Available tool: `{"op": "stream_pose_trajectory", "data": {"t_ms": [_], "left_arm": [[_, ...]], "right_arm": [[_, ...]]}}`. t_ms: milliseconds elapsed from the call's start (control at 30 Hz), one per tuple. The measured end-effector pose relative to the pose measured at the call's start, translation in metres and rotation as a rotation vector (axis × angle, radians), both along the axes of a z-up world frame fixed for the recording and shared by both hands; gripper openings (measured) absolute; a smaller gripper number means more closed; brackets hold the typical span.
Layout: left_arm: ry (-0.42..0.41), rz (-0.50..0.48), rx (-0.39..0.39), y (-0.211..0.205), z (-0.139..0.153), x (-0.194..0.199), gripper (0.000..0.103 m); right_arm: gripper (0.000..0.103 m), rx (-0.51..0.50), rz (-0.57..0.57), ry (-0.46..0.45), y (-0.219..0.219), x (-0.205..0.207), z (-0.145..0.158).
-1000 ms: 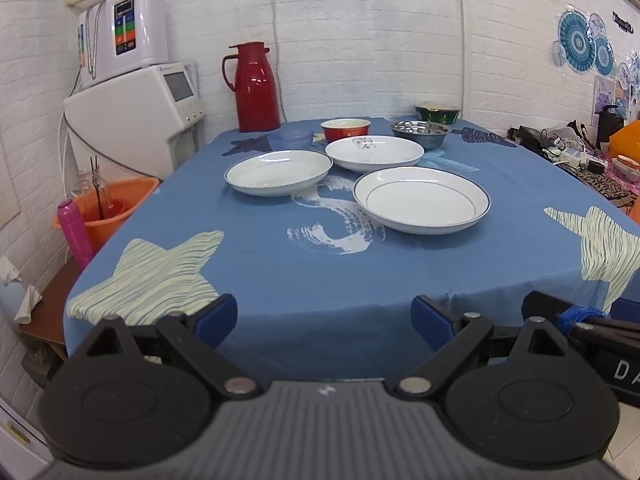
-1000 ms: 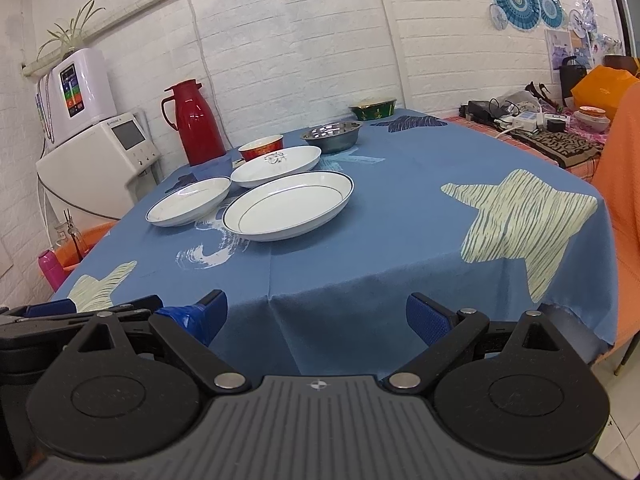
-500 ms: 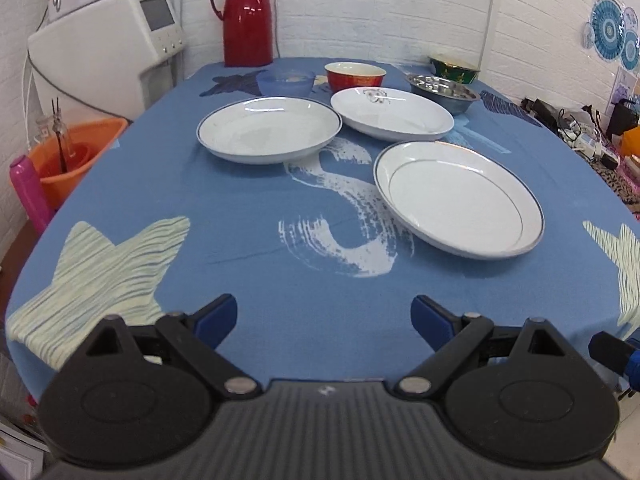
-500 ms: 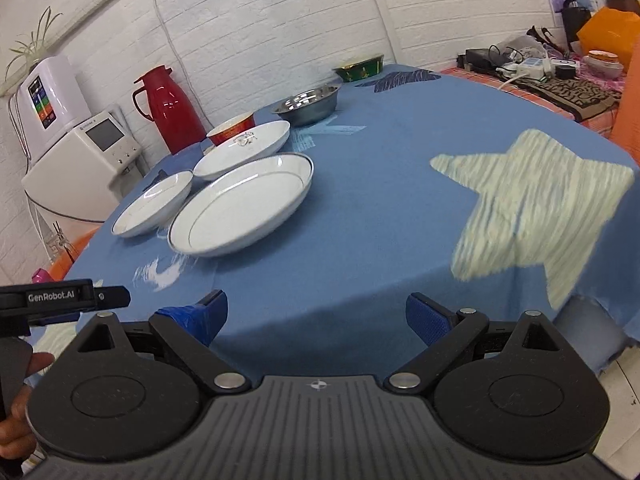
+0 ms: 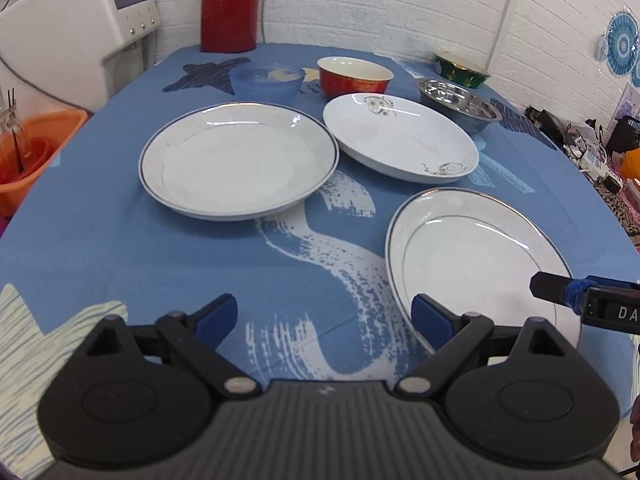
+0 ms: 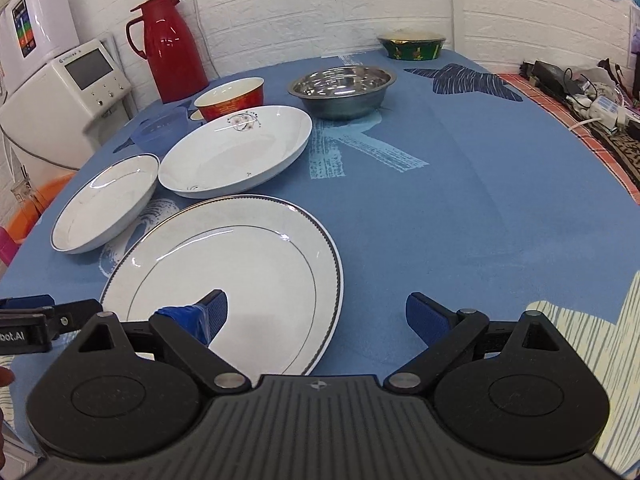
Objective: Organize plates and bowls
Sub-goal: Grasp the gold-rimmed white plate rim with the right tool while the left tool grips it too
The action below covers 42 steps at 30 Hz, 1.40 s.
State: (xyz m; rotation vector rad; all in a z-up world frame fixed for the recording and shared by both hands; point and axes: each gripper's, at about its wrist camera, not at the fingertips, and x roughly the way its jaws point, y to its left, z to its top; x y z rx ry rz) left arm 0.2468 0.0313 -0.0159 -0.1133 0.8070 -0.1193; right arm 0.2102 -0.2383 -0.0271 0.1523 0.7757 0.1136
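Left wrist view: the left claw [image 5: 325, 314] stands open at the bottom of the frame, holding nothing, above the blue worktop [image 5: 120, 232]. Three white plates lie on it: a rimmed plate [image 5: 476, 256] at lower right, a deep plate [image 5: 238, 160] at centre left, a patterned plate [image 5: 400, 136] at upper centre. Behind them stand four bowls: blue bowl [image 5: 266, 80], red bowl [image 5: 354, 76], steel bowl [image 5: 458, 104], green bowl [image 5: 462, 70]. One red flask [image 5: 228, 4] stands at the top.

Right wrist view: the right claw [image 6: 316, 316] is open and empty, its left finger over the rimmed plate [image 6: 240, 268] at lower centre. The same three plates and four bowls show.
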Motion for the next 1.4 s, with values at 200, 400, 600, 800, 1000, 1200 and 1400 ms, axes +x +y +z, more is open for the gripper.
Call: {"op": "stream_pose_trajectory", "data": {"t_ms": [200,400,600,800,1000,1200,1400], "left_arm": [[-0.005,0.113,-0.023,0.053,0.006,0.02,0.093],[0.039,0.112,-0.067,0.075,0.006,0.023,0.093],[0.071,-0.023,-0.119,0.021,-0.005,0.025,0.093],[0.028,-0.002,-0.057,0.012,0.001,0.033,0.093],[0.025,0.165,-0.06,0.077,0.004,0.049,0.093],[0.019,0.185,0.008,0.098,0.004,0.056,0.093],[-0.015,0.162,0.064,0.091,0.002,0.06,0.093]], "right_arm": [[0.084,0.027,-0.036,0.018,-0.007,0.013,0.002],[0.084,-0.002,-0.032,0.038,-0.004,0.021,-0.001],[0.084,-0.077,0.002,0.057,0.011,0.032,-0.009],[0.085,-0.1,0.022,0.02,0.013,0.031,-0.012],[0.085,-0.101,0.016,0.021,0.014,0.033,-0.012],[0.085,-0.099,0.008,0.035,0.014,0.033,-0.012],[0.085,-0.099,0.004,0.036,0.015,0.034,-0.012]]}}
